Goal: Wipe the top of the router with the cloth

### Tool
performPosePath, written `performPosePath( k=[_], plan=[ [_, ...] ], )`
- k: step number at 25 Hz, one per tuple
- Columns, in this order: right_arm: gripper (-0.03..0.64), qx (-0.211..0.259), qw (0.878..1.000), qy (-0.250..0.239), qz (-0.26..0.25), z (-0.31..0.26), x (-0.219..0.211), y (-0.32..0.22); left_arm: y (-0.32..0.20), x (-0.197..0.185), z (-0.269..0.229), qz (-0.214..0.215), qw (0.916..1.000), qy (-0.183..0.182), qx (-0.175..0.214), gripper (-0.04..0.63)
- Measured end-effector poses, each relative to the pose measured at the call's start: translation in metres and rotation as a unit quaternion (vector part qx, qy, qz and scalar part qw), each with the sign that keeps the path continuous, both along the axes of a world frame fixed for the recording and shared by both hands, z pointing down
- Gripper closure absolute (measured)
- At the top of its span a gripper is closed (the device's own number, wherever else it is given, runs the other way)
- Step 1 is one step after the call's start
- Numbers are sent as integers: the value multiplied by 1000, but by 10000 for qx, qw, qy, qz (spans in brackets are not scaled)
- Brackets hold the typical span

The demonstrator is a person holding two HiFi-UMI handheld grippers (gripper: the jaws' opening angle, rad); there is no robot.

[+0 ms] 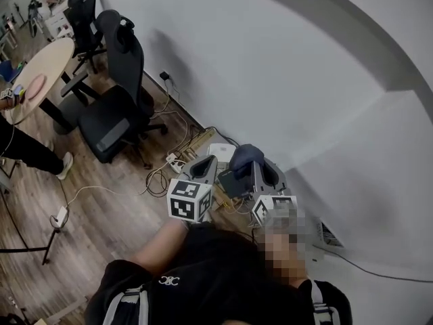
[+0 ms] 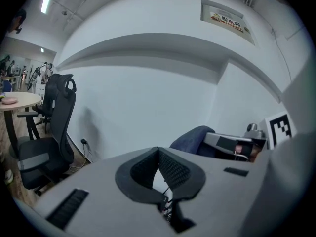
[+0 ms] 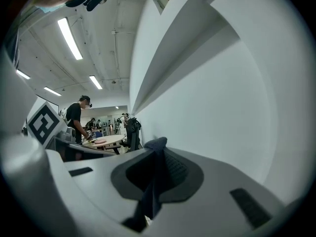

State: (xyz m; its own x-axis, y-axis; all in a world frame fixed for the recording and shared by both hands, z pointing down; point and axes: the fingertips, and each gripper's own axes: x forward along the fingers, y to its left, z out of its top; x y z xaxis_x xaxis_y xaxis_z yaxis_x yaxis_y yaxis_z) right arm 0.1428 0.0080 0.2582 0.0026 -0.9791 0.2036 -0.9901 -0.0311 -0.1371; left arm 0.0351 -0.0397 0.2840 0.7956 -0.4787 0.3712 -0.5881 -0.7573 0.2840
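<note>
In the head view a white router [image 1: 220,153] lies on the wood floor against the wall. A dark blue cloth [image 1: 246,156] bunches just to its right, and my right gripper [image 1: 252,164] is shut on it. In the right gripper view the cloth [image 3: 153,181] runs pinched between the jaws, its end poking out past the tips. My left gripper [image 1: 204,164] hovers just left of the router, jaws together with nothing in them. The left gripper view shows its pads [image 2: 170,169] meeting and the cloth [image 2: 193,139] off to the right. Neither gripper view shows the router.
A black office chair [image 1: 114,107] and a round wooden table [image 1: 39,78] stand to the left. A power strip with tangled cables [image 1: 170,161] lies on the floor beside the router. A floor vent [image 1: 328,234] sits at the right. A person [image 3: 79,120] stands at a far table.
</note>
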Motion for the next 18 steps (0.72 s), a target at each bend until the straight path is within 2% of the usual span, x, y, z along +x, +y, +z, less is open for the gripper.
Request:
performPosePath(
  k=[6, 11, 18],
  plan=[
    [611, -160, 9998, 57, -39, 10, -3, -33, -38, -6, 30, -55, 9995, -147, -263, 594],
    [611, -472, 9987, 140, -132, 27, -2, -44, -49, -10, 45, -110, 9987, -134, -488, 594],
    [611, -633, 9971, 199, -363, 36, -10, -63, -57, -26, 51, -338, 9980, -126, -521, 594]
  ],
)
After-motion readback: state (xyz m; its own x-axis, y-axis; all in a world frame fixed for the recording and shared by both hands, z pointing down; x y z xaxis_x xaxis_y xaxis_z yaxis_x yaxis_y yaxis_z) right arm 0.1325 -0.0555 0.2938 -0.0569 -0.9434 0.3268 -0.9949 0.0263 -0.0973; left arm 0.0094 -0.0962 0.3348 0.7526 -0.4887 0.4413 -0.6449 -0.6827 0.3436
